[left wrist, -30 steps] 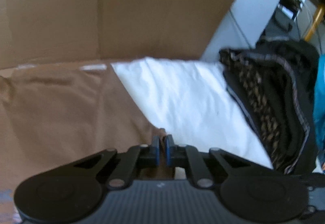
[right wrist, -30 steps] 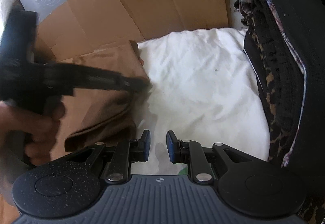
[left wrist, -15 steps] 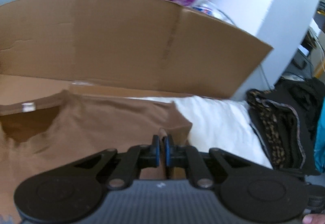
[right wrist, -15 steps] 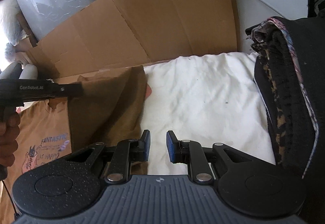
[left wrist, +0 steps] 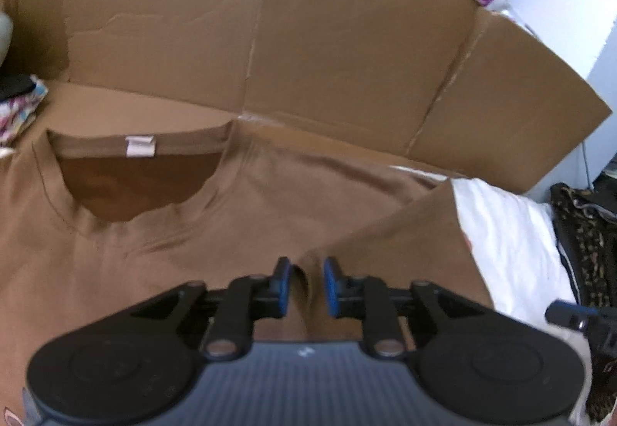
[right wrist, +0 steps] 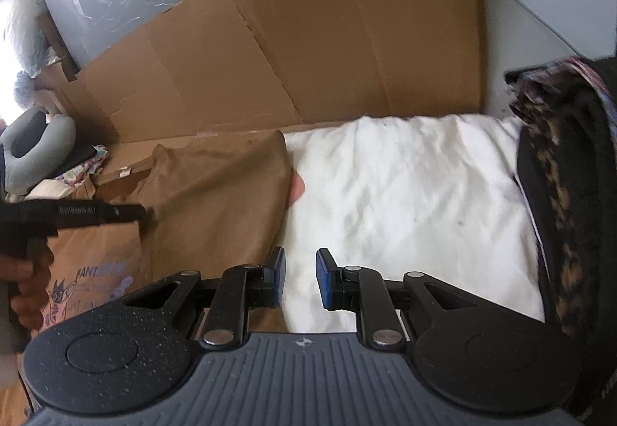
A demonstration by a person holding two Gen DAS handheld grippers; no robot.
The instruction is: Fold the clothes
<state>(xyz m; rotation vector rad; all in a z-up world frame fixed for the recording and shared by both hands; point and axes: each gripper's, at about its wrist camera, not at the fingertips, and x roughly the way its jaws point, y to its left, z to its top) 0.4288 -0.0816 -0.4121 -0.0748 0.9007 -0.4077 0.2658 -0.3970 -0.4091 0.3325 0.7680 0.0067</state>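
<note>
Brown T-shirt (left wrist: 115, 264) spread front-up on flattened cardboard (left wrist: 308, 51), neckline and white label (left wrist: 140, 147) toward the cardboard's upright back panel. The shirt's sleeve-side panel (right wrist: 219, 202) is folded over the body; its outer edge lies along the white cloth (right wrist: 405, 213) beside the shirt.

Left gripper (left wrist: 303, 287): over the shirt on the side away from the neckline, above the folded panel. Its jaws have just been opening and now stand apart; a small ridge of brown fabric (left wrist: 302, 273) rises between the blue pads, which no longer press on it. Right gripper (right wrist: 300, 283): beyond the folded edge, over the white cloth, jaws apart and empty.

Risks, as judged from this state:
- The raised ridge may catch on a pad as the left gripper withdraws, dragging the panel back open or skewing its edge.
- The panel appears to lie at a slant to the shirt's body with wrinkles running from the neckline; uncorrected, these would carry into every later fold.
- A low grasp by the right gripper near the folded edge could pinch the white cloth along with the shirt.
- The dark patterned pile (right wrist: 570, 213) beyond the white cloth limits room for a wide sweep.
</note>
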